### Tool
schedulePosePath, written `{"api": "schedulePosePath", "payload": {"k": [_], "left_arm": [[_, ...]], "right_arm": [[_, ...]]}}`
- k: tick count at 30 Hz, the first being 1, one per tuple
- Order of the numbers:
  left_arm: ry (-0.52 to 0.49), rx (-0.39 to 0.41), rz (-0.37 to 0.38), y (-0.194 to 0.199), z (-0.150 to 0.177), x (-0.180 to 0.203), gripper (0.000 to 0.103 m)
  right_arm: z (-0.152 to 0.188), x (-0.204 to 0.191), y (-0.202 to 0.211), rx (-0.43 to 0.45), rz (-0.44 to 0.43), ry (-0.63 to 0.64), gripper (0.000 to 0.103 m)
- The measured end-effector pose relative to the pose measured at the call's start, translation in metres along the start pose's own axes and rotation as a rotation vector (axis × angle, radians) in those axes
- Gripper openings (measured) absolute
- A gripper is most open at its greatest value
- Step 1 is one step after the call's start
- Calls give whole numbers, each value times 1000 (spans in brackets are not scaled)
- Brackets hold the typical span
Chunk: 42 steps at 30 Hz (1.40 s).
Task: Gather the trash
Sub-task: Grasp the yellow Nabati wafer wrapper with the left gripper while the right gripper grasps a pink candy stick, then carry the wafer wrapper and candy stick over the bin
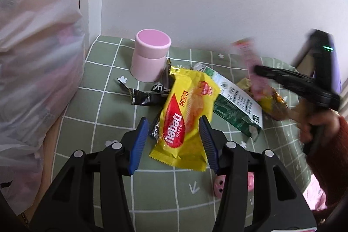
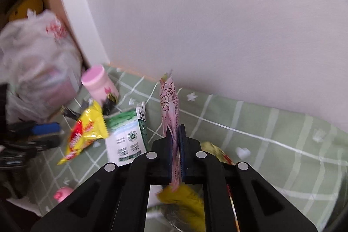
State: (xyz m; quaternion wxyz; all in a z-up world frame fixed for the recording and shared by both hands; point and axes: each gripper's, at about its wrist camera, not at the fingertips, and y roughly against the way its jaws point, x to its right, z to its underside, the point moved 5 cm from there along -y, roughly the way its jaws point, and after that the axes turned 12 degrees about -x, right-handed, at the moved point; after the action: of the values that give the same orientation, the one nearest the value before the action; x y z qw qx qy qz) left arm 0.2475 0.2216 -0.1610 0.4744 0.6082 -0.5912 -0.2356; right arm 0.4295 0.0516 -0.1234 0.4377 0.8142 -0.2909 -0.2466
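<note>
Pinching a pink wrapper (image 2: 170, 105) upright between closed jaws, the right gripper (image 2: 175, 140) is angling down beside the pink canister (image 1: 151, 54) while the left gripper (image 1: 173, 129) is straddling, half-open, the yellow wafer packet (image 1: 184, 114) near the bulging white plastic bag (image 1: 34, 47).

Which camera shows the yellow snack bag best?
The left wrist view: the yellow snack bag lies sharp, nearly whole, between the left gripper's open fingers. The right wrist view shows it smaller, blurred, off to the side.
</note>
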Motion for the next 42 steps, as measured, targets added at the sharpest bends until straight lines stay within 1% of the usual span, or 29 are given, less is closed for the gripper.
{"api": "schedulePosePath", "payload": {"k": [2,4,8,12,14,15,16,19,24,27,31,35,37,39,42], "left_arm": [[-8,-11,-9,-8,-3,0,46],[-17,-22,-13,-15,-8,1,46],[-30,-70,1,-34,-20,4,46],[-57,-126,28,-46,-28,13,46],[-71,-140,57,-45,-25,19,28],[-80,-139,57,-45,-24,23,17],[-95,-132,52,-43,-23,29,12],[-120,-99,51,-33,-16,47,6],[-153,-14,37,0,-15,73,5],[-173,25,52,19,-15,87,5],[-230,82,87,46,-18,120,5],[-315,160,169,75,-26,171,5],[-381,196,223,91,-30,203,5],[-445,216,282,101,-30,235,5],[-543,223,365,107,-25,285,5]], "right_arm": [[12,5,27,50,-9,-51,8],[22,6,44,78,-7,-87,8],[52,9,66,106,10,-140,8],[76,12,91,122,42,-158,8],[87,13,100,128,46,-174,8],[92,15,104,130,53,-181,8],[98,17,109,132,61,-188,8],[111,15,117,140,73,-203,8],[133,16,137,168,96,-227,8],[146,20,153,189,115,-237,8],[163,26,180,228,152,-259,8],[176,34,219,293,222,-280,8],[183,39,240,325,267,-290,8],[193,46,265,361,321,-313,8],[210,60,298,399,388,-356,8]]}}
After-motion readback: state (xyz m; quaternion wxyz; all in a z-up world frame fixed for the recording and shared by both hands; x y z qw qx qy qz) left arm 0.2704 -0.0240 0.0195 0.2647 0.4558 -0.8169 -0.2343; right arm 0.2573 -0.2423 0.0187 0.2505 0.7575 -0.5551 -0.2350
